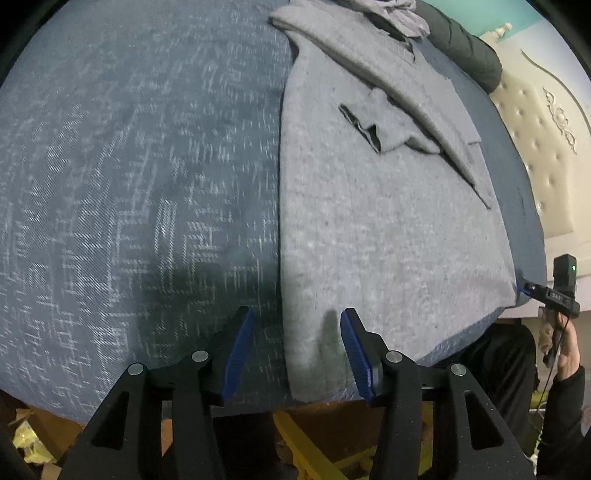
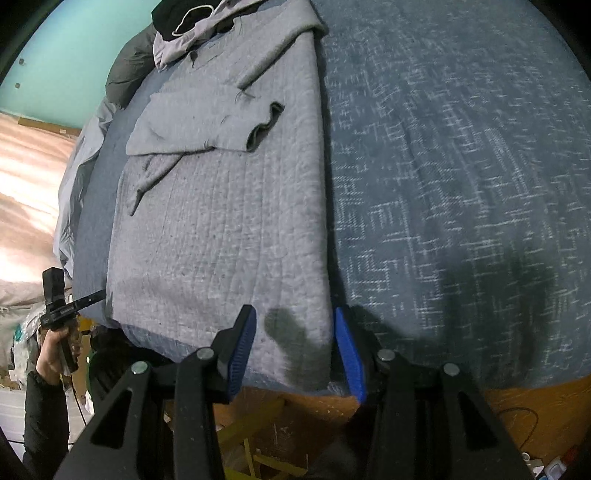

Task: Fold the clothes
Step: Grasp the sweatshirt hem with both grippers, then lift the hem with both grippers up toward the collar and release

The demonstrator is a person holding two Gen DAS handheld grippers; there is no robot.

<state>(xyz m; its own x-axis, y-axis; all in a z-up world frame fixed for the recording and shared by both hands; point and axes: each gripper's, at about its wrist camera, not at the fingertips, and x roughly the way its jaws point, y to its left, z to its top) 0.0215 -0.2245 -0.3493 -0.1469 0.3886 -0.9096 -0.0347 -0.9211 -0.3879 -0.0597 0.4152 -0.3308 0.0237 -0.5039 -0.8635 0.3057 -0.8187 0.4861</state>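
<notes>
A grey knit garment lies flat on the blue patterned bed cover, its sleeves folded across its upper part. It also shows in the right wrist view. My left gripper is open, its blue pads astride the garment's near left corner by the bed edge. My right gripper is open, its pads astride the garment's near right corner. Each gripper shows in the other's view, at the garment's opposite near corner: the right gripper and the left gripper.
More clothes are piled at the garment's far end, with a dark pillow beside them. A padded cream headboard borders the bed. The bed edge drops to a wooden frame and floor clutter below.
</notes>
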